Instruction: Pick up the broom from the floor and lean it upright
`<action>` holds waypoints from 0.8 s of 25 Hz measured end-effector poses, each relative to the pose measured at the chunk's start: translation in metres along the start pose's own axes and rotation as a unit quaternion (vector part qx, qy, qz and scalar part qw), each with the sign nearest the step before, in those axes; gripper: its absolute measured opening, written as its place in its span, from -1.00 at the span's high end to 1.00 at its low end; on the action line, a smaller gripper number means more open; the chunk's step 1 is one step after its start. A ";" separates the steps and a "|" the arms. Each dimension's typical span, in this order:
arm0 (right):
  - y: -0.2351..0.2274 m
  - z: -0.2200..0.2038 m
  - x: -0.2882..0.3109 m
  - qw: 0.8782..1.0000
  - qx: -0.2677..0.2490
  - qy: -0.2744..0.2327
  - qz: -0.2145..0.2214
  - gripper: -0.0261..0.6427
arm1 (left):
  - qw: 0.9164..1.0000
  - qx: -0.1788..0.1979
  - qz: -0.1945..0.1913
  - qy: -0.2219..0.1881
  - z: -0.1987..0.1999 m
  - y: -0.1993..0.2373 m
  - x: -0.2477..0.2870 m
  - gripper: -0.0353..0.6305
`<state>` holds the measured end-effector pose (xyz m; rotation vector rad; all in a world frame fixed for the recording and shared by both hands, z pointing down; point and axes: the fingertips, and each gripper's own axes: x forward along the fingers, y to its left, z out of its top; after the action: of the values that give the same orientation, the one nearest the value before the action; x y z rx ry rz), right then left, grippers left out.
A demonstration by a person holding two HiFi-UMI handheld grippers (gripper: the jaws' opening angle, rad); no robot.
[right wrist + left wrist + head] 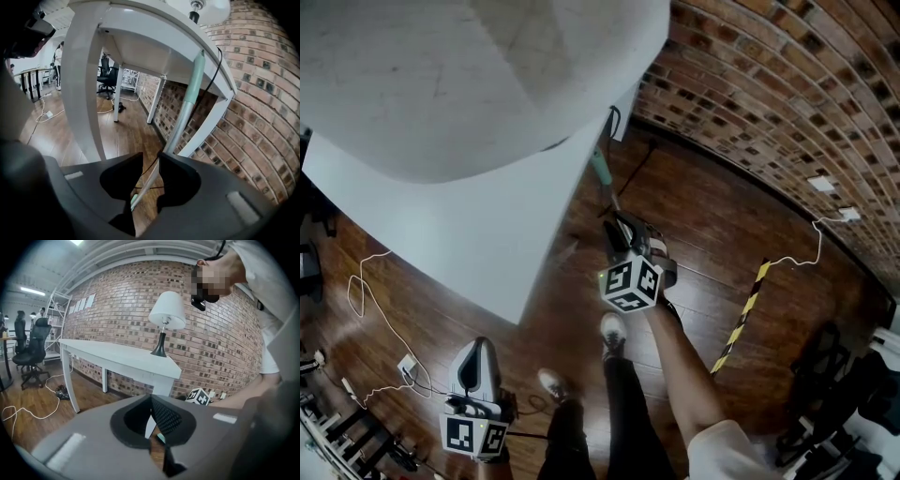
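The broom [185, 117] has a silver handle with a pale green grip, and it stands steeply with its top against the white table's edge [220, 70]. The lower handle runs between the jaws of my right gripper [151, 157], which stand open with a gap beside the shaft. In the head view the green grip [600, 167] rests at the table's corner, just above the right gripper [615, 227]. The broom's head is hidden. My left gripper [477, 345] hangs low at the left, away from the broom, its jaws [151, 398] shut on nothing.
The white table [441, 84] fills the upper left, with a lamp [167, 310] on it. A brick wall [769, 94] curves along the right. A white cable [375, 300] and a yellow-black strip [742, 314] lie on the wood floor. The person's feet [612, 330] stand below the right gripper.
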<state>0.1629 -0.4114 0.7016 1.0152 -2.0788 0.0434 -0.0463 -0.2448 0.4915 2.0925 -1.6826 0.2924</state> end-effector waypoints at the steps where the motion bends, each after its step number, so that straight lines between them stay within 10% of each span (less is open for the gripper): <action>1: -0.001 -0.001 0.000 1.000 0.000 0.000 -0.001 0.56 | 1.000 0.001 0.002 0.001 -0.001 0.000 -0.001 0.89; 20: -0.020 -0.016 -0.005 1.000 0.016 0.004 -0.025 0.65 | 1.000 0.002 -0.008 0.006 -0.009 -0.016 0.006 0.89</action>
<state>0.1882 -0.4161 0.7029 1.0846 -2.0502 0.0555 -0.0284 -0.2436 0.4988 2.1019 -1.6590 0.3022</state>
